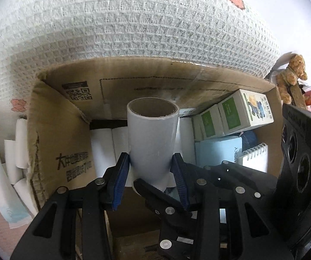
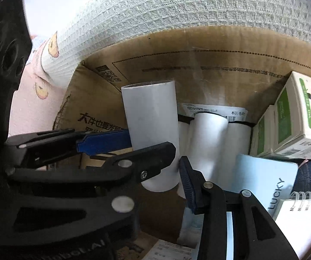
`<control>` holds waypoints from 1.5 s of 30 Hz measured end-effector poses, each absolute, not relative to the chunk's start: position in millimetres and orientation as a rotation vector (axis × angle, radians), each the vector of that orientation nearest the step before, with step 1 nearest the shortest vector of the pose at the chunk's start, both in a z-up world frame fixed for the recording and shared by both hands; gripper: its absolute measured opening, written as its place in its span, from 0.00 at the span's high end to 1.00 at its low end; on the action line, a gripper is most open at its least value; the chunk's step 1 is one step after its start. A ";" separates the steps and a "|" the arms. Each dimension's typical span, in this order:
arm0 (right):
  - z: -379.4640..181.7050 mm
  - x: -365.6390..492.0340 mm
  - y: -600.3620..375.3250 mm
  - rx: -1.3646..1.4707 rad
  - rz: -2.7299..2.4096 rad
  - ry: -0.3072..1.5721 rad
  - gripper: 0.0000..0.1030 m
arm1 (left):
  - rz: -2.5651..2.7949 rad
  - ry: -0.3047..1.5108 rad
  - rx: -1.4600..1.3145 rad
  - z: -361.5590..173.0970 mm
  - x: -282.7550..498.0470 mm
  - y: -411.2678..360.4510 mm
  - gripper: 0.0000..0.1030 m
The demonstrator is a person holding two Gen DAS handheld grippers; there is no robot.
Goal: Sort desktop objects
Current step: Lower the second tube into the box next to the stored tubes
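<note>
A white paper roll [image 1: 152, 143] with a brown cardboard core stands almost upright over an open cardboard box [image 1: 53, 130]. My left gripper [image 1: 151, 169] is shut on it, one blue pad pressing each side of its lower half. A black finger [image 1: 153, 191] of the right gripper crosses the roll's bottom end. In the right wrist view the roll [image 2: 153, 117] tilts slightly. My right gripper [image 2: 177, 162] is closed on its lower end, its blue pad [image 2: 186, 179] against the right side. The left gripper's blue pad [image 2: 103, 143] touches the roll's left side.
Inside the box [image 2: 198, 54] lie more white rolls [image 2: 209, 143], green-and-white cartons [image 2: 294, 117], a light blue pack [image 2: 263, 179] and a spiral notebook [image 2: 302, 216]. A white waffle blanket [image 1: 133, 17] bulges behind the box. Loose rolls [image 1: 14, 151] lie outside it on the left.
</note>
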State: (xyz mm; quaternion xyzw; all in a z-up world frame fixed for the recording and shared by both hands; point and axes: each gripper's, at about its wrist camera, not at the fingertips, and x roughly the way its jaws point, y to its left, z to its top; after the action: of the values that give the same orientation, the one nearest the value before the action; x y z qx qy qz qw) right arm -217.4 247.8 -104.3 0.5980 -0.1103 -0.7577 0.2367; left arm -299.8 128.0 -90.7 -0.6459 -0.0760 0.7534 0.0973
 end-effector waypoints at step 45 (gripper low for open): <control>-95.0 -244.5 204.2 1.786 -2.121 -0.121 0.63 | 2.286 -0.149 -1.805 -68.1 -265.2 77.8 0.98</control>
State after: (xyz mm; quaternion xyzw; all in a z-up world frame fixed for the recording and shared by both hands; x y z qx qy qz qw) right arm -244.5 204.2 -95.0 0.6326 -0.0429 -0.7515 0.1820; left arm -265.2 77.8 -68.1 -0.6150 -0.0508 0.7788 0.1122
